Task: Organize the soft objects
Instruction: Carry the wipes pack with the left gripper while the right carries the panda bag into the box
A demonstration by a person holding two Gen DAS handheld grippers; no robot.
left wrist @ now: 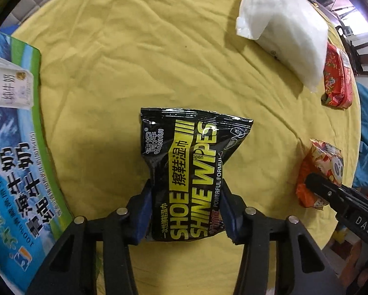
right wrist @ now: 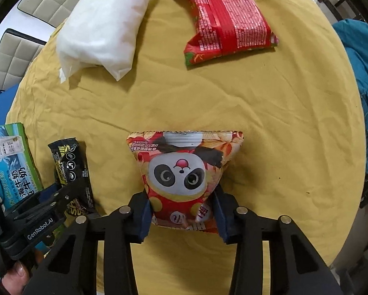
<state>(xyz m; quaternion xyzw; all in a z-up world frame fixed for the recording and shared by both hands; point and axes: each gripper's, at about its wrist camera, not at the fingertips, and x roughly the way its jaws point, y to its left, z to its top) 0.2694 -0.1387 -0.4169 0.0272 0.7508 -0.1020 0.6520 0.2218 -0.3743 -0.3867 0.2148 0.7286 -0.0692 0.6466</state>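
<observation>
My left gripper [left wrist: 185, 211] is shut on a black and yellow shoe wipes pack [left wrist: 191, 162], squeezing its lower half over the yellow cloth. My right gripper [right wrist: 181, 211] is shut on a panda snack bag [right wrist: 184, 172], pinching its lower part. The wipes pack [right wrist: 71, 167] and the left gripper [right wrist: 49, 204] show at the left of the right wrist view. The panda bag [left wrist: 319, 169] and the right gripper's fingers [left wrist: 331, 191] show at the right of the left wrist view.
A yellow cloth [right wrist: 257, 103] covers the round table. A white soft bag [right wrist: 103, 27] and a red packet [right wrist: 228, 17] lie at the far side. A blue-green milk carton box [left wrist: 14, 147] stands at the left edge. Blue fabric [right wrist: 360, 78] hangs at the right.
</observation>
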